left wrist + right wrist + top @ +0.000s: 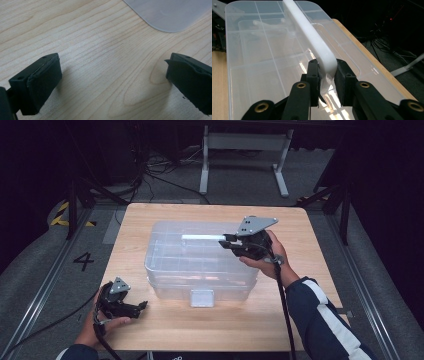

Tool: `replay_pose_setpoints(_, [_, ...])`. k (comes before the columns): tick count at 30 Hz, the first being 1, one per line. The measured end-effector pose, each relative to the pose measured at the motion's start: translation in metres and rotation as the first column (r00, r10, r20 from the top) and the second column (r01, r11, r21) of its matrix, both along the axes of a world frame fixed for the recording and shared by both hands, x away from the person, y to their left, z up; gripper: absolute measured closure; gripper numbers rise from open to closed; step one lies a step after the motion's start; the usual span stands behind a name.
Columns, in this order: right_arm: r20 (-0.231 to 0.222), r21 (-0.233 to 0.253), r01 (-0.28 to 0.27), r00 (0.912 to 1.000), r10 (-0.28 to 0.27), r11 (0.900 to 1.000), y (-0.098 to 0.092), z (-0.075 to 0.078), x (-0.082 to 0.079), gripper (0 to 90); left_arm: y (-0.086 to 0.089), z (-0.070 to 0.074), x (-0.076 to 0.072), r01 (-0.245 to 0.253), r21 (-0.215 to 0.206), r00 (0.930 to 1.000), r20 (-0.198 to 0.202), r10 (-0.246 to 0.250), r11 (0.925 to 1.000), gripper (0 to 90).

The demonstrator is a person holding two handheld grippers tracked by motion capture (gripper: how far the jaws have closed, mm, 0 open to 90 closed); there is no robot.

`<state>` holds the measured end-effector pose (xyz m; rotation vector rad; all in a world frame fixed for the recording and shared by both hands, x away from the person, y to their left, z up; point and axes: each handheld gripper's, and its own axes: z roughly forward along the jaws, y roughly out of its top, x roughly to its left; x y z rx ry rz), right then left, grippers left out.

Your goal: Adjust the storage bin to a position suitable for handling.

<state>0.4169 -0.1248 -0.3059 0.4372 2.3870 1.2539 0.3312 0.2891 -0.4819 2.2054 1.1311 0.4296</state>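
**White handle gripped over the clear box**

The white handle lies as a long bar along the top of the clear plastic box, towards its far side, running left to right. In the right gripper view the handle rises off the box lid, and its near end sits between the two black jaws — both pads press against it, so the right gripper is closed on the handle's end. From above, the right gripper reaches in from the right edge of the box, held by the person's right hand, with its grey three-cornered plate on top.

The box stands in the middle of the wooden table; its lid is on, dividers show through the clear plastic, and a pale latch hangs at the middle of its near side.

The left gripper rests low at the near left corner of the table, well apart from the box, in the person's left hand. In its own view the left gripper has its jaws spread wide over bare wood — nothing between them — with a rounded corner of the clear plastic beyond.
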Motion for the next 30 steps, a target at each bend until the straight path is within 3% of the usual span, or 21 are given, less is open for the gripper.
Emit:
replay_pose_setpoints(4, [-0.003, -0.010, -0.007, 1.0000, 0.007, 1.000, 0.000, 0.002, 0.001, 75.4, -0.002, 0.001, 0.000, -0.001, -0.010, 0.9999, -0.011, 0.001, 1.0000, 3.3])
replay_pose_setpoints(10, [-0.005, -0.023, -0.019, 0.9998, 0.019, 1.000, 0.001, 0.005, 0.003, 75.4, -0.007, 0.006, -0.002, 0.040, -0.013, 0.9992, 0.002, -0.040, 0.9991, 20.4])
replay_pose_setpoints(13, [-0.005, -0.025, -0.014, 0.9999, 0.014, 1.000, 0.001, 0.007, 0.005, 75.2, -0.010, 0.010, -0.002, 0.045, -0.002, 0.9988, 0.022, -0.045, 0.9990, 19.0])
replay_pose_setpoints(18, [-0.018, -0.016, -0.013, 0.9998, 0.013, 1.000, 0.001, 0.010, 0.008, 74.9, -0.008, 0.025, -0.005, 0.044, -0.054, 0.9964, 0.075, -0.040, 0.9976, 18.9])
replay_pose_setpoints(22, [-0.034, -0.023, -0.014, 0.9993, 0.013, 1.000, 0.001, 0.015, 0.013, 74.7, -0.009, 0.040, -0.010, 0.036, -0.061, 0.9926, 0.118, -0.029, 0.9975, 20.1])
replay_pose_setpoints(23, [-0.034, -0.026, -0.015, 0.9993, 0.014, 1.000, 0.001, 0.016, 0.013, 74.6, -0.009, 0.046, -0.011, 0.043, -0.070, 0.9895, 0.141, -0.033, 0.9966, 20.4])
replay_pose_setpoints(30, [-0.043, -0.019, -0.018, 0.9989, 0.017, 1.000, 0.001, 0.020, 0.018, 74.3, -0.015, 0.067, -0.015, 0.090, -0.091, 0.9808, 0.181, -0.072, 0.9918, 22.1])
